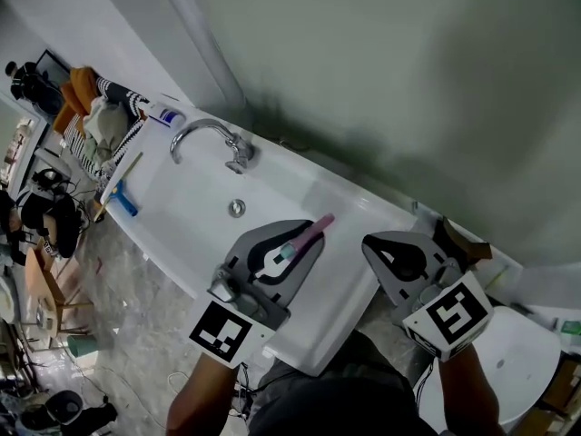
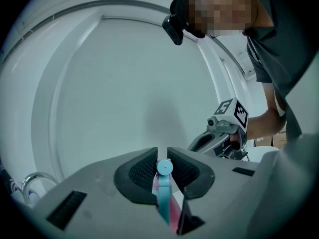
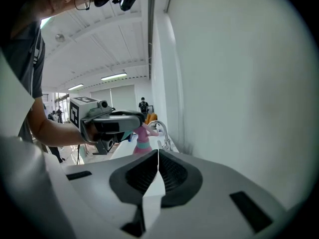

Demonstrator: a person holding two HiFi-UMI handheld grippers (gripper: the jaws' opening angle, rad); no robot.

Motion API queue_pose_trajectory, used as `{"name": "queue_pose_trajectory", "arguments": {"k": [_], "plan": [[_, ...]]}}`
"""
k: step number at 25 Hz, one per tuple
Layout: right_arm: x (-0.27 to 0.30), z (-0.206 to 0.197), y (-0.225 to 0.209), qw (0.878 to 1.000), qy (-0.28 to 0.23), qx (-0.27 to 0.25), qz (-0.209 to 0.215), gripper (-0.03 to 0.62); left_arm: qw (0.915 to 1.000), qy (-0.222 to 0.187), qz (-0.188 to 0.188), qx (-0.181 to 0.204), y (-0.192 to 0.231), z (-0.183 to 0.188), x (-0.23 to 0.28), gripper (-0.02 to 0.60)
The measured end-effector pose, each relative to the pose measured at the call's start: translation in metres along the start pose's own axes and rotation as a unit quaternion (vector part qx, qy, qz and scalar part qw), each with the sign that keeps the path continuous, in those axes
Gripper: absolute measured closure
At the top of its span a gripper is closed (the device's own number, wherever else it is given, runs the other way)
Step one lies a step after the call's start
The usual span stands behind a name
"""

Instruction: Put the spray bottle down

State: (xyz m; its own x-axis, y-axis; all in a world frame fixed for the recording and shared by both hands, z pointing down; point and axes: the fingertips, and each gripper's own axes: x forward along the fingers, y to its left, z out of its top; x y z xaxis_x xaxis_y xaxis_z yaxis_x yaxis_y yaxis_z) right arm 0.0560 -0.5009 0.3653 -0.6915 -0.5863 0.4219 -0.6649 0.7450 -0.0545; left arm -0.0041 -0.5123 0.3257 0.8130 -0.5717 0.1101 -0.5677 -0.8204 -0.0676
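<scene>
Left tool [image 2: 161,154]: clamped on pink spray bottle [image 1: 307,235], blue nozzle, held over white sink [image 1: 186,209]. Right tool [image 3: 158,158]: jaws together, nothing between them. Chrome faucet [image 1: 211,134] at sink rim.

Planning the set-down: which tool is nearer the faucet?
Left. The left tool, shut on the spray bottle, is over the sink by the faucet; the right tool is beyond it, farther off.

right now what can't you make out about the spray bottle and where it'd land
- Spray bottle body: head view, mostly hidden under the left gripper; only the pink and teal top shows.
- Its base: left gripper view, cut off by the bottom edge.
- Gap between bottle and sink: right gripper view, blocked by that gripper's fingers.
</scene>
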Motion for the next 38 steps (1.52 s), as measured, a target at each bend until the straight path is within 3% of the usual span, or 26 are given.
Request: {"name": "queue_pose_trajectory", "arguments": {"k": [13, 38], "plan": [[0.014, -0.024, -0.025, 0.997, 0.034, 0.042, -0.05, 0.585, 0.9992, -0.005, -0.038, -0.011, 0.039, -0.035, 0.045, 0.523], [0.055, -0.084, -0.044, 0.992, 0.076, 0.064, -0.072, 0.585, 0.9943, -0.054, -0.072, -0.057, 0.051, -0.115, 0.111, 0.523]]}}
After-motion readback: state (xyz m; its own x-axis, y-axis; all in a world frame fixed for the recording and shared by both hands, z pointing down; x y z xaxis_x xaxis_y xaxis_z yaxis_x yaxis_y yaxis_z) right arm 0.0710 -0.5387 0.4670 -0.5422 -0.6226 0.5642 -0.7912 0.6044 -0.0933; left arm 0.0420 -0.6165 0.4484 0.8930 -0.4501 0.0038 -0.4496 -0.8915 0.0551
